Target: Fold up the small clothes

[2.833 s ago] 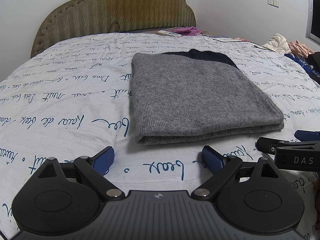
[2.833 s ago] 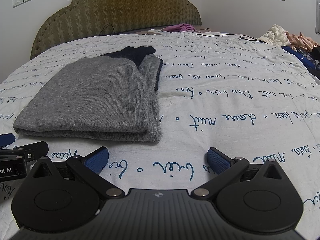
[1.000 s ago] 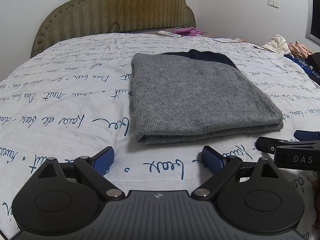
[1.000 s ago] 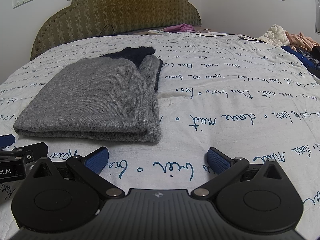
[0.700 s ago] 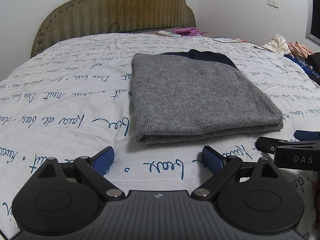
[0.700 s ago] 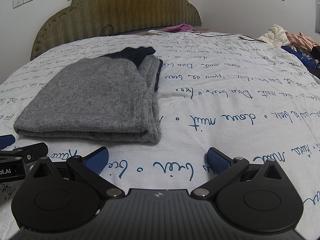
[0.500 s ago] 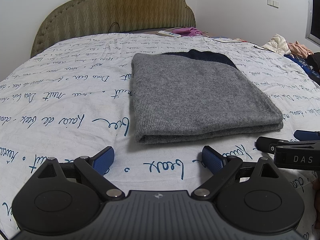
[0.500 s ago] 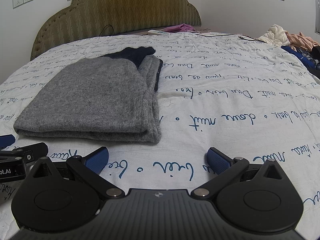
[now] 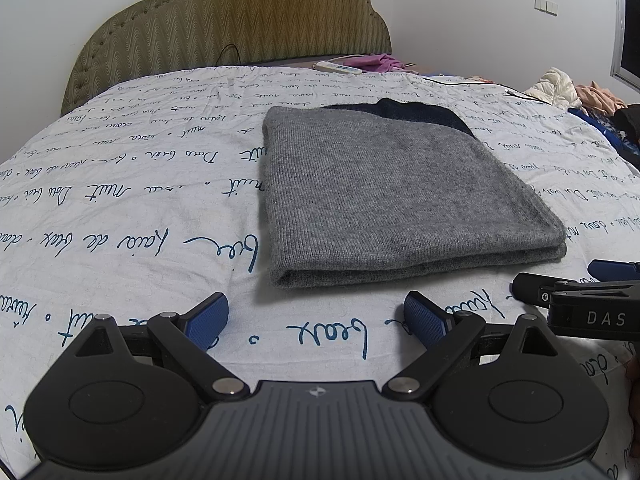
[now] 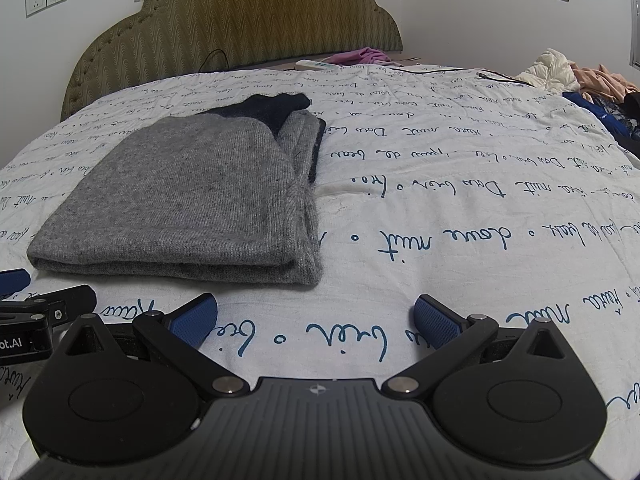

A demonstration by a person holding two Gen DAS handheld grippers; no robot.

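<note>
A grey knit garment (image 9: 392, 192) with a dark navy part at its far end lies folded into a neat rectangle on the bed; it also shows in the right wrist view (image 10: 192, 200). My left gripper (image 9: 316, 318) is open and empty, just short of the garment's near folded edge. My right gripper (image 10: 316, 320) is open and empty, near the garment's near right corner. Each gripper shows at the edge of the other's view.
The bed has a white sheet (image 9: 120, 208) with blue script and a green padded headboard (image 9: 228, 24). A pile of clothes (image 10: 580, 76) lies at the far right edge. A purple cloth (image 9: 376, 60) and a white power strip (image 9: 336, 67) lie by the headboard.
</note>
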